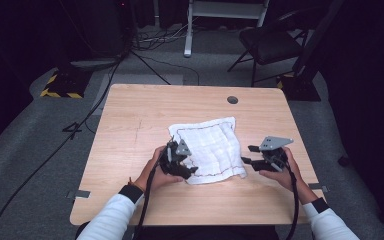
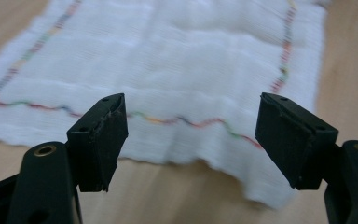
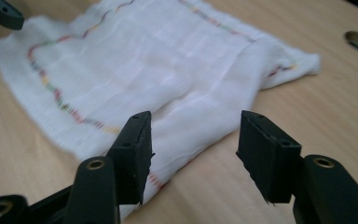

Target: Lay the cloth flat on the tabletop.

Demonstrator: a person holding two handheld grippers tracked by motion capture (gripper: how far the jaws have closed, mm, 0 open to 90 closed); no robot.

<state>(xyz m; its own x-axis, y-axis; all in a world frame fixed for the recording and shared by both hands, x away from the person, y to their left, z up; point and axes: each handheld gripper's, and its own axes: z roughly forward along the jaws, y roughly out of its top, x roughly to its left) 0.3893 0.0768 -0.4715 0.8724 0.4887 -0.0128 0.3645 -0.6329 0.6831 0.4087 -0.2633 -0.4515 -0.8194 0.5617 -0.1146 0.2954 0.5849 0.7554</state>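
Observation:
A white cloth [image 1: 211, 149] with a stitched multicoloured border lies flat and slightly rumpled on the wooden table [image 1: 130, 125]. My left gripper [image 1: 186, 165] sits at the cloth's near left edge, jaws apart with nothing between them. Its own view shows the cloth [image 2: 168, 74] just beyond the open jaws [image 2: 191, 135]. My right gripper [image 1: 247, 155] hovers at the cloth's right edge, also open and empty. In the right gripper view the cloth [image 3: 158, 70] spreads ahead of the jaws [image 3: 193, 149], one corner under the left pad.
A round cable hole [image 1: 232, 99] is in the table's far right part. A black folding chair [image 1: 270, 42] and cables [image 1: 80, 120] stand on the grey floor behind the table. A yellow-black striped base [image 1: 60, 87] sits at the far left.

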